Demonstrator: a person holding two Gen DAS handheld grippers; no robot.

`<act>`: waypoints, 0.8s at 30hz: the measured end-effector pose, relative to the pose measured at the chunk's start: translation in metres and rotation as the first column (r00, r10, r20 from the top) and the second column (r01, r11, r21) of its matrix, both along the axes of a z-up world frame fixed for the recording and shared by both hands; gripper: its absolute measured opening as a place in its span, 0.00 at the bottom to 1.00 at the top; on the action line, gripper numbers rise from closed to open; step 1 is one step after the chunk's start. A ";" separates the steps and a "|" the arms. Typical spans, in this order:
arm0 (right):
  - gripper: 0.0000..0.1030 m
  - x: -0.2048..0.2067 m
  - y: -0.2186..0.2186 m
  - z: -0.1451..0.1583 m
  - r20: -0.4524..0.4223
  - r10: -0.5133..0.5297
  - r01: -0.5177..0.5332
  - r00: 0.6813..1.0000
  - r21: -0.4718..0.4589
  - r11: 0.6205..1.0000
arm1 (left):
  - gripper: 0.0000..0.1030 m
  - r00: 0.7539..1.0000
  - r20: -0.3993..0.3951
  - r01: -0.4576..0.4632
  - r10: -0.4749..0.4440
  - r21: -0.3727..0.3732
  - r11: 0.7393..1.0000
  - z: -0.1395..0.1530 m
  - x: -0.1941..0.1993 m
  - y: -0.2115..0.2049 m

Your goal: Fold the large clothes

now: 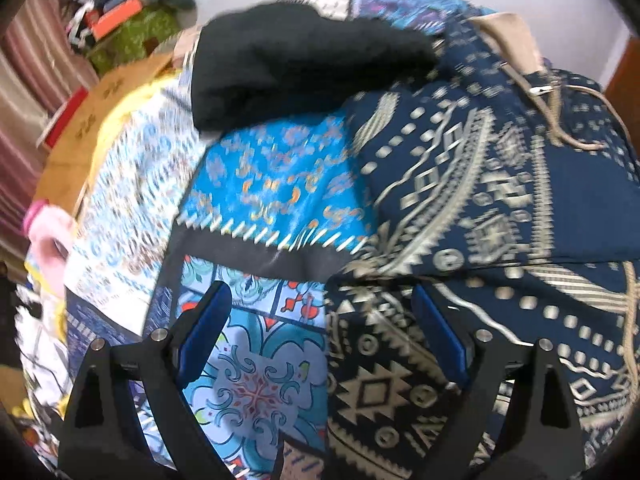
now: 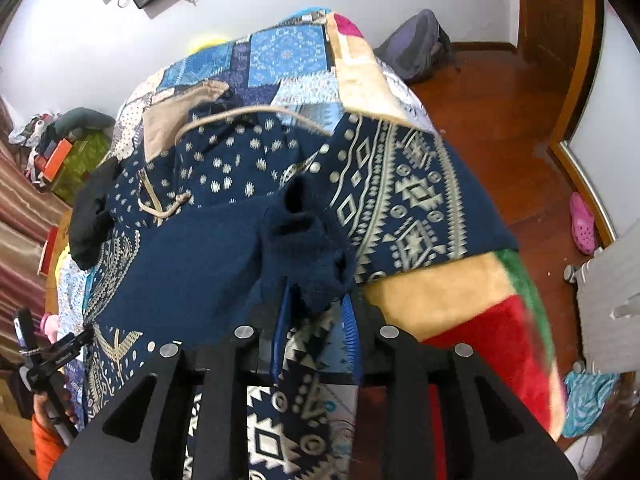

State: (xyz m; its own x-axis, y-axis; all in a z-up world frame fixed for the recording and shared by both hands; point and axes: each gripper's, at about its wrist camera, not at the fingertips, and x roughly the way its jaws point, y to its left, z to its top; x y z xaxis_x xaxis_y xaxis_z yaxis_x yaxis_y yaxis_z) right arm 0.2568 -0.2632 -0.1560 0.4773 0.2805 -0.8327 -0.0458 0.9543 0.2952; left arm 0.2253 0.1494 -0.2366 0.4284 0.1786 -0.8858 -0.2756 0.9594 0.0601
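Garment: a navy hoodie with cream tribal print and a tan drawstring — spread across the patchwork bedspread.
Left gripper: jaws wide apart, nothing between them, hovering over the hoodie's edge.
Right gripper: jaws narrowly parted, a bunched navy fold between them — whether it is pinched, cannot tell.

You're over soft woven cloth now: the navy patterned garment, matt, its fuzzy fleece lining bunched just above your right gripper, whose matt black plastic carries shiny metal pins. Under the garment, a smooth printed patchwork quilt. Right of the garment, glossy wooden floor.
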 end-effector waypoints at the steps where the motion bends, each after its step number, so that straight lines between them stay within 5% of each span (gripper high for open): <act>1: 0.22 -0.002 -0.005 0.004 0.013 -0.003 0.003 1.000 -0.003 1.000 | 0.89 1.000 0.016 0.013 -0.013 0.010 1.000 0.008 0.000 -0.005; 9: 0.24 -0.003 -0.042 0.026 0.079 -0.084 0.084 0.993 0.010 0.996 | 0.89 0.979 0.178 0.093 -0.099 0.045 0.995 0.075 0.018 -0.044; 13: 0.43 -0.001 -0.064 0.027 0.084 -0.153 0.150 0.985 0.039 0.988 | 0.89 0.964 0.238 0.121 -0.120 0.010 0.993 0.094 0.033 -0.058; 24: 0.44 0.024 -0.117 -0.037 -0.129 -0.295 0.315 0.947 0.170 0.934 | 0.89 0.967 0.180 0.198 -0.181 -0.080 0.977 0.062 0.075 -0.094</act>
State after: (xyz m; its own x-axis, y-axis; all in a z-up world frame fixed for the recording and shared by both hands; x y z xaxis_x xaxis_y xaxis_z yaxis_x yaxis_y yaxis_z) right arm 0.2808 -0.3805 -0.1926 0.4815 0.2892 -0.8274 0.2777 0.8450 0.4570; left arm 0.3006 0.0551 -0.1745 0.5927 -0.0035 -0.8054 -0.0863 0.9940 -0.0678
